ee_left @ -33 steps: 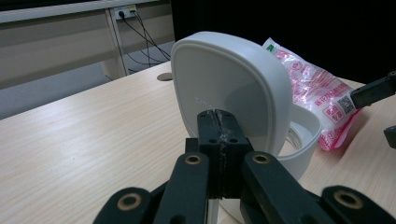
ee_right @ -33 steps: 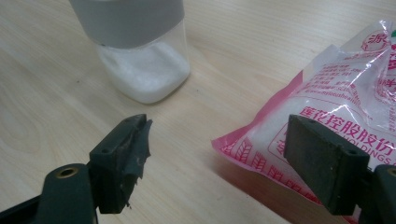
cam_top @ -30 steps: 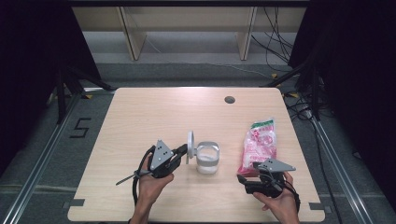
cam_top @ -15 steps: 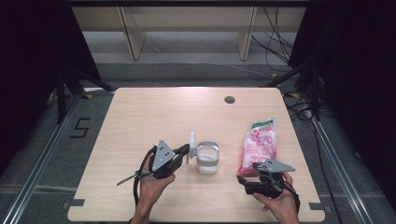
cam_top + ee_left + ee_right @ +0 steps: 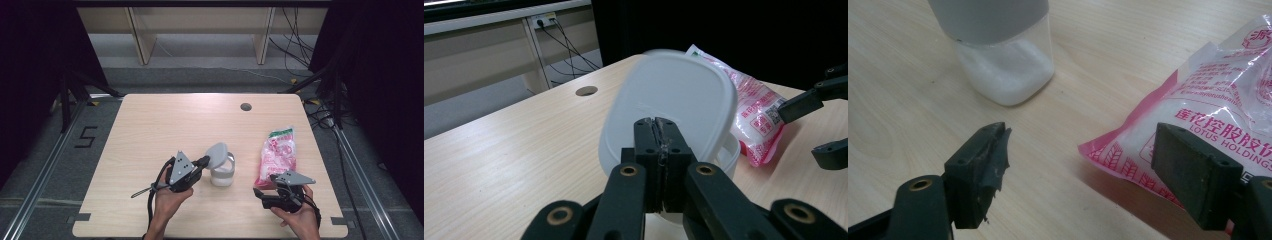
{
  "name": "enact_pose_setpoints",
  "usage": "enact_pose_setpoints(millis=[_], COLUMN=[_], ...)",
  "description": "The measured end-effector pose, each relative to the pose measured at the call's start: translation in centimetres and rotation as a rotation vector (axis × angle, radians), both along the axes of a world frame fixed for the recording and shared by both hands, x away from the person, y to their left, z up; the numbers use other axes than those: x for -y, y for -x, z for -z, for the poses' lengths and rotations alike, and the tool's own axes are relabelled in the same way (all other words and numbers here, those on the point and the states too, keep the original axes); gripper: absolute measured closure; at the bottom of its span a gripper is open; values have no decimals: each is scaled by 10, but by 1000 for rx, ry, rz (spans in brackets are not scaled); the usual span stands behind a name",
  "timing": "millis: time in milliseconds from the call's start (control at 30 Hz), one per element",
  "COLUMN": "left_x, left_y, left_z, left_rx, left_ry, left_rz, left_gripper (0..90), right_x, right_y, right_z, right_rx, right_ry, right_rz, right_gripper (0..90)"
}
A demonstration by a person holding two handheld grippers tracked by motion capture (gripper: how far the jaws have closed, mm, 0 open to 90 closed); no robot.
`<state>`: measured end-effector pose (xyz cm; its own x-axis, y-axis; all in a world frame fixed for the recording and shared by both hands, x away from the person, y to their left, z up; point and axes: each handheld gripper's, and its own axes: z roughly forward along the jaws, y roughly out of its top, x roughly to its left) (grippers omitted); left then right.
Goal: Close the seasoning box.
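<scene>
Count on the surface (image 5: 150, 125): one clear container (image 5: 222, 174) with white granules in its base, one white lid (image 5: 217, 153), one pink-printed bag (image 5: 276, 156).

Left tool (image 5: 204, 161) is clenched on the lid's near edge; the lid tilts over the container's mouth, near the surface's front centre.

Right tool (image 5: 260, 193) is released, jaws wide apart, nothing gripped, just beside the bag's near end, well apart from the container.

One round hole (image 5: 245, 106) at the far edge.
</scene>
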<state>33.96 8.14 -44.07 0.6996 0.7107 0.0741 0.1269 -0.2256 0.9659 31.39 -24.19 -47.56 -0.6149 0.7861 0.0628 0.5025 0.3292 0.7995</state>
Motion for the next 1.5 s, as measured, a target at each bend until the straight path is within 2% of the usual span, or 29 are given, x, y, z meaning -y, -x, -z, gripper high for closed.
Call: enact_pose_setpoints(millis=[33,67,100,200,300,367,433,467,567,600,667,700,733,933,1033,1067,1100,1133,1267,1333,1367,1400,1467,1500], left_x=[-1,-1,-2,-5,-7,-7,-8,-8,-7,-6,-7,-5,-5,-3,-3,-3,-4,-4,-5,-4,-4,-3,-3,-1], left_y=[0,0,1,2,3,4,5,6,10,11,12,13,15,22,24,27,27,28,29,30,31,31,32,33], left_z=[0,0,0,0,0,0,-2,-2,0,1,3,4,5,9,14,16,17,18,21,23,23,24,25,26], left_rx=[-2,3,-3,-9,-22,-24,-29,-33,-56,-66,-62,-83,-87,-98,-83,-106,-96,-104,-107,-111,-114,-111,-113,-117], left_ry=[-2,9,5,10,10,36,34,38,12,27,22,40,32,39,42,47,42,46,52,58,50,55,49,62], left_rz=[0,6,0,5,17,19,20,24,18,16,27,17,14,18,39,20,27,22,18,12,10,14,13,14], left_gripper=[868,861,853,807,735,676,638,602,472,447,401,384,372,330,315,314,313,312,304,300,299,296,294,293], right_x=[0,-2,0,-1,0,0,0,-1,0,0,0,0,0,0,-1,-2,-2,-2,-3,-3,-4,-2,-2,-2], right_y=[0,2,-1,0,0,0,0,2,-1,-1,-1,-1,-1,-1,-1,2,2,2,1,1,0,-2,-2,-2], right_z=[0,0,1,1,1,1,0,1,1,1,1,0,1,1,1,0,-1,-1,1,1,3,4,3,3], right_rx=[0,-25,-7,2,2,1,0,-12,-9,-10,-12,-13,-10,-13,0,-23,-15,-15,-12,-17,-11,-3,-7,-6], right_ry=[4,-22,-8,1,7,7,6,-6,4,5,-3,-6,9,-22,-20,-28,-23,-25,-44,-27,-35,-25,-24,-24], right_rz=[4,26,6,2,5,4,-2,19,-25,-26,-19,-15,-20,-12,-4,11,10,10,2,0,-8,-31,-43,-42], right_gripper=[235,234,234,237,236,236,236,235,234,234,233,233,233,231,230,230,229,229,227,227,227,227,227,223])
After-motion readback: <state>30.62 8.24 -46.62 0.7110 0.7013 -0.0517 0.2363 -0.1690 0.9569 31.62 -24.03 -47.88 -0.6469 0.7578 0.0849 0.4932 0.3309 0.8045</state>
